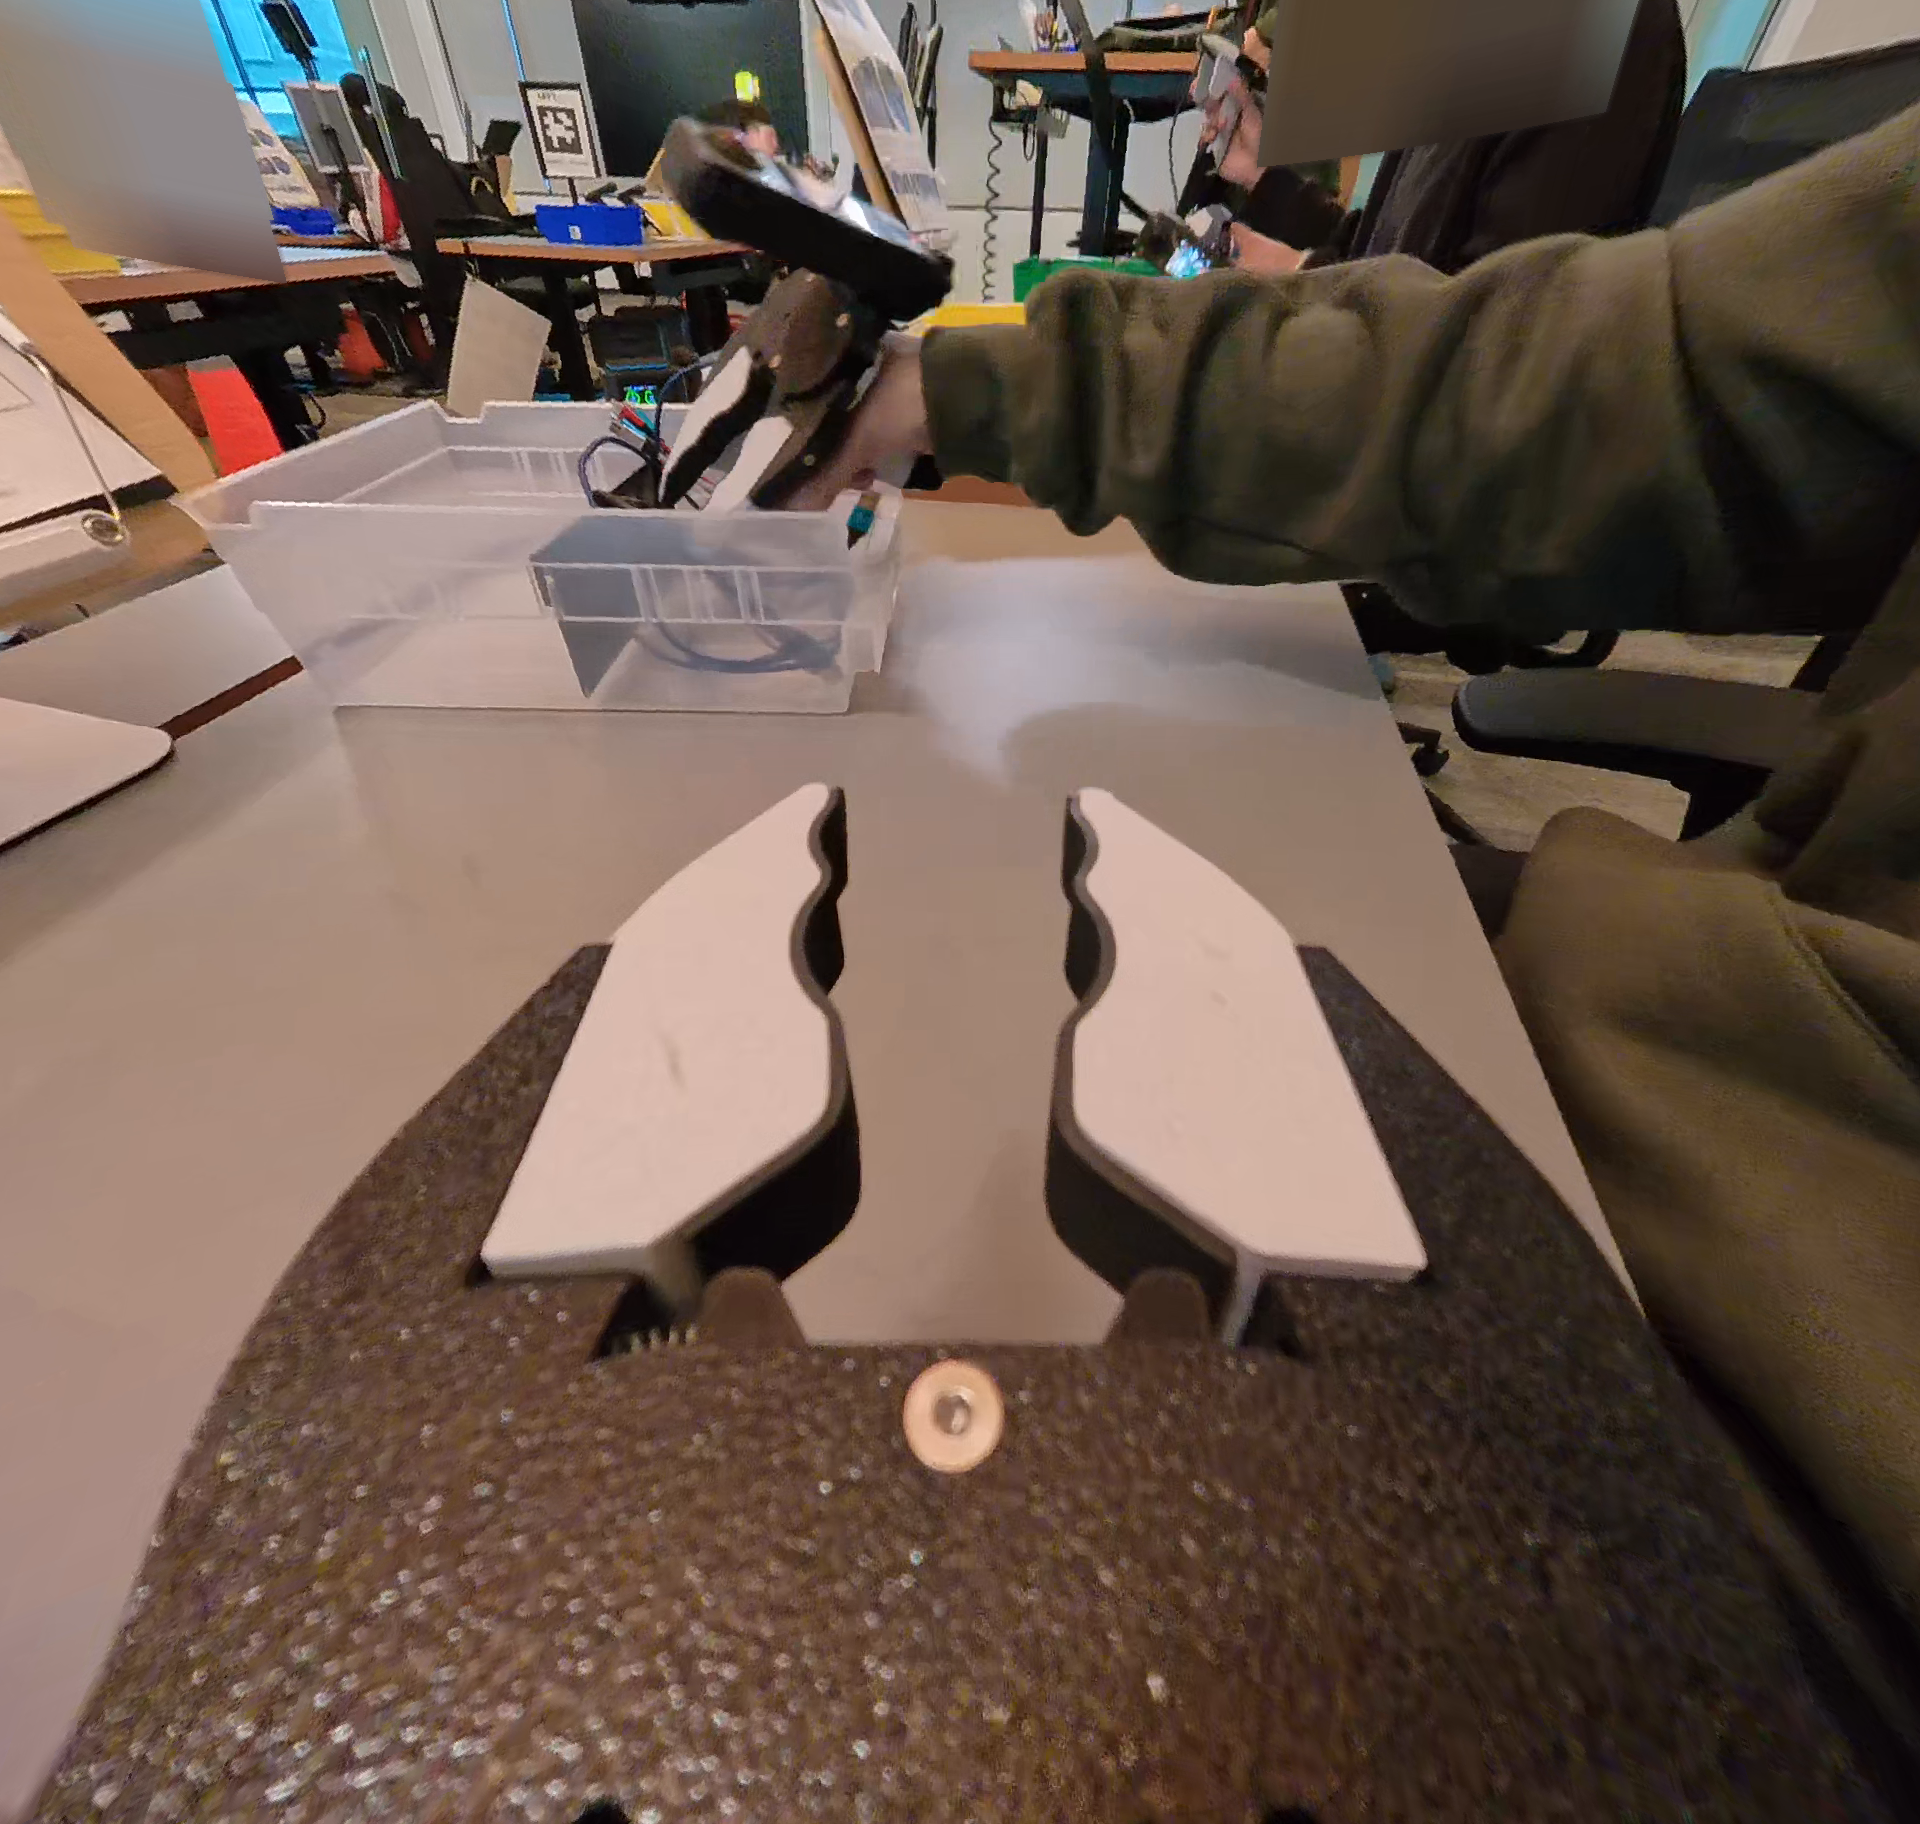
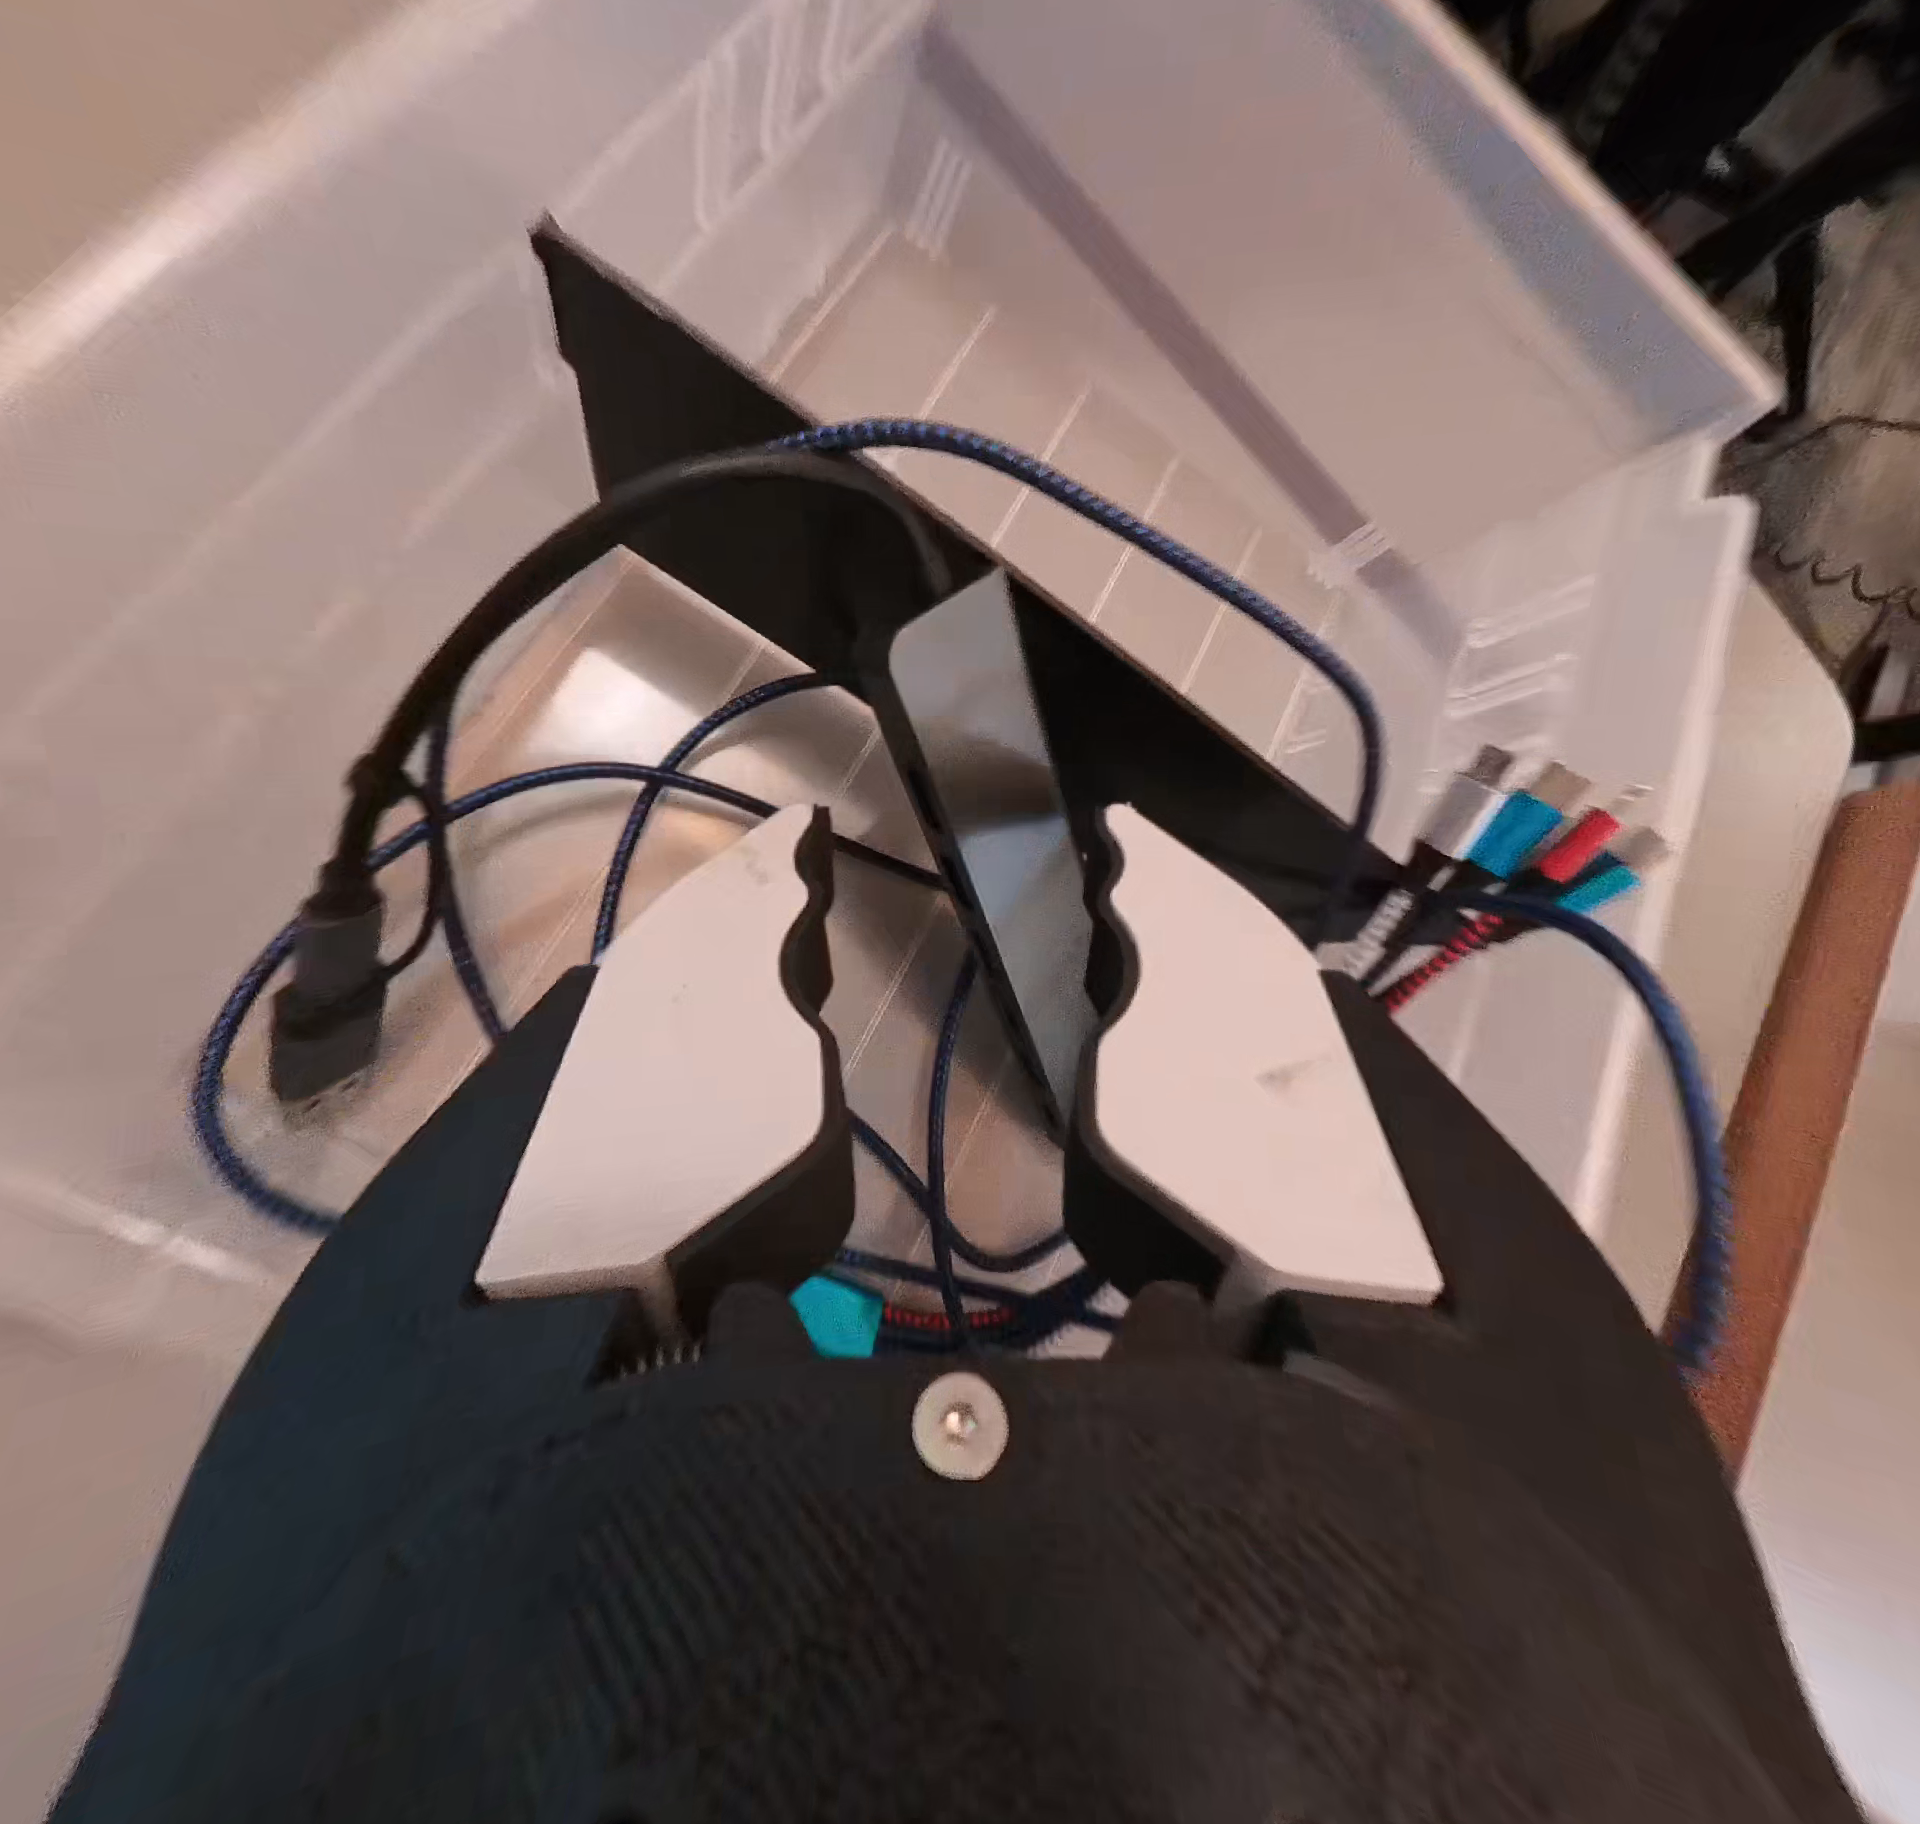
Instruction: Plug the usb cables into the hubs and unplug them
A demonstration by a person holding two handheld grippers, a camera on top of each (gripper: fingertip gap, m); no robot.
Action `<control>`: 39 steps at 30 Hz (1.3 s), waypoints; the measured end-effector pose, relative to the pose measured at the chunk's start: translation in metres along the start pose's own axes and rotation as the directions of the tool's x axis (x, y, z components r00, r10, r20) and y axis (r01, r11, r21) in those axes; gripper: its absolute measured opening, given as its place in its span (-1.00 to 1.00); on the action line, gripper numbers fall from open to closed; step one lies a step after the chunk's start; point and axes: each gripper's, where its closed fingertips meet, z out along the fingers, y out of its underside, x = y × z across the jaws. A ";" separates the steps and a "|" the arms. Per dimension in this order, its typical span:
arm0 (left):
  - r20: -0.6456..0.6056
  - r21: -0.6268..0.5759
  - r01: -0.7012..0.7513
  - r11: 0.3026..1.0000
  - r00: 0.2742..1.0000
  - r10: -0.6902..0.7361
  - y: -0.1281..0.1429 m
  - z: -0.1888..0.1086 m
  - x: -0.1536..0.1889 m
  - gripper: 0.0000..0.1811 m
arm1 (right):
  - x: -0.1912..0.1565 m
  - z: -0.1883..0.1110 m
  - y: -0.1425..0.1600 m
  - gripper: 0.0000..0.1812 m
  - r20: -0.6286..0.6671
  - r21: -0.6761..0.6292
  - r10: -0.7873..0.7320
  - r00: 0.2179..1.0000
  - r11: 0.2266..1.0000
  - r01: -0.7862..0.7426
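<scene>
A clear plastic bin (image 1: 416, 569) stands at the far side of the grey table (image 1: 312, 891). In the right wrist view the bin (image 2: 1351, 164) holds a slim dark hub (image 2: 966, 725) with a glossy top, its black cable and plug (image 2: 332, 974), blue braided cables (image 2: 1039, 475) and a bundle of teal, red and silver USB plugs (image 2: 1538, 829). My right gripper (image 2: 961, 818) is open inside the bin, with the hub between its fingers and close to the right one. It also shows in the left wrist view (image 1: 717, 486). My left gripper (image 1: 956, 808) is open and empty above the table.
A black divider (image 2: 665, 392) splits the bin. A white stand base (image 1: 62, 756) sits at the table's left. An olive sleeve (image 1: 1351, 424) reaches across from the right. A chair armrest (image 1: 1610, 725) is past the table's right edge. Desks and monitors are behind. Spacing between my two grippers at the tips: around 40 centimetres.
</scene>
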 end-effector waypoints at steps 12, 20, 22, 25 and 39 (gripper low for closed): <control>-0.014 0.037 0.042 0.998 0.999 -0.042 0.003 -0.001 -0.004 -0.58 | 0.061 -0.112 -0.085 -0.89 -0.481 0.005 -0.372 0.794 0.904 0.427; -0.014 0.026 0.044 0.999 0.999 -0.044 0.006 0.000 -0.005 -0.58 | 0.092 -0.033 -0.150 -0.89 -0.332 -0.032 -0.488 0.807 0.861 0.507; -0.007 0.032 0.044 0.999 0.999 -0.044 0.005 -0.002 -0.006 -0.58 | 0.082 -0.004 -0.147 -0.89 -0.192 0.009 -0.399 0.897 0.913 0.408; -0.004 0.047 0.051 0.998 0.999 -0.051 0.004 -0.005 -0.008 -0.58 | 0.069 0.025 -0.133 -0.89 -0.101 -0.029 -0.365 0.925 0.931 0.364; -0.034 0.109 0.122 0.987 0.992 -0.119 0.007 -0.009 -0.015 -0.59 | 0.030 0.007 -0.108 -0.50 0.101 0.039 -0.073 0.992 0.997 0.070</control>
